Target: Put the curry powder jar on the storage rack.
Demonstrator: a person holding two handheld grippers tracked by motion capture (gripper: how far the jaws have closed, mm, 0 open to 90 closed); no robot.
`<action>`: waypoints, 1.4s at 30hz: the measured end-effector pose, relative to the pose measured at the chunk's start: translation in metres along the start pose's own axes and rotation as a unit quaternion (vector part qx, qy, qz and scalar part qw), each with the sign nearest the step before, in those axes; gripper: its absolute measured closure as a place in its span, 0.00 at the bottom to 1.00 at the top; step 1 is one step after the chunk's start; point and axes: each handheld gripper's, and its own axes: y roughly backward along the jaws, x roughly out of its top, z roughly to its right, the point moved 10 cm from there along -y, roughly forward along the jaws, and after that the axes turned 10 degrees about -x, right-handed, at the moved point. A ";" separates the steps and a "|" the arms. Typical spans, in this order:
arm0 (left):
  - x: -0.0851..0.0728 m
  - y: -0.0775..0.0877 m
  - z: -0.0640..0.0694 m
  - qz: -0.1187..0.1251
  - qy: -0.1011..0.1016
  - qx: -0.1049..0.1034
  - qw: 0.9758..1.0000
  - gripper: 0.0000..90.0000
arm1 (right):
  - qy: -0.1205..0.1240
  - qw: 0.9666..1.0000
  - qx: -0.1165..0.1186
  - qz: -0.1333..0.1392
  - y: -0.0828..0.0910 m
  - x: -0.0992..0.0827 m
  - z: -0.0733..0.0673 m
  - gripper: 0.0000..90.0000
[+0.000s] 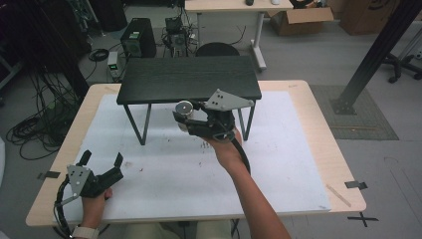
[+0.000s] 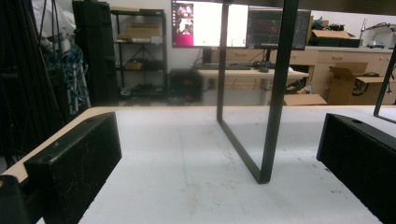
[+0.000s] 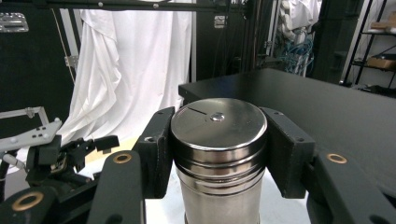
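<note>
Steel canister: a polished metal canister (image 3: 218, 154) with a flat lid, upright, held clear of the white surface (image 1: 174, 169) just in front of the small black shelf (image 1: 189, 78).
Right hand-held gripper (image 1: 185, 118): clamped on the canister, 1 pad on each side just under the lid.
Left hand-held gripper (image 1: 102, 159): jaws spread, nothing between them, low over the near-left surface, well apart from the canister.
Handling: likely rigid and fairly heavy; the smooth wall looks slippery, so it could slide or tilt.
Hold point: the ribbed band below the lid, where the pads sit, seems the safest place.
</note>
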 end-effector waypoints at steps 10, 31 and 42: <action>0.000 0.000 0.000 0.000 0.000 0.000 1.000 0.00 | 0.008 1.000 0.015 -0.004 -0.010 0.022 -0.002 0.54; 0.000 0.000 0.000 0.000 0.000 0.000 1.000 0.00 | 0.011 1.000 -0.008 0.004 -0.038 0.066 0.022 0.54; 0.000 0.000 0.000 0.001 0.001 0.000 1.000 0.00 | -0.004 0.998 -0.057 -0.005 -0.057 0.073 0.052 0.54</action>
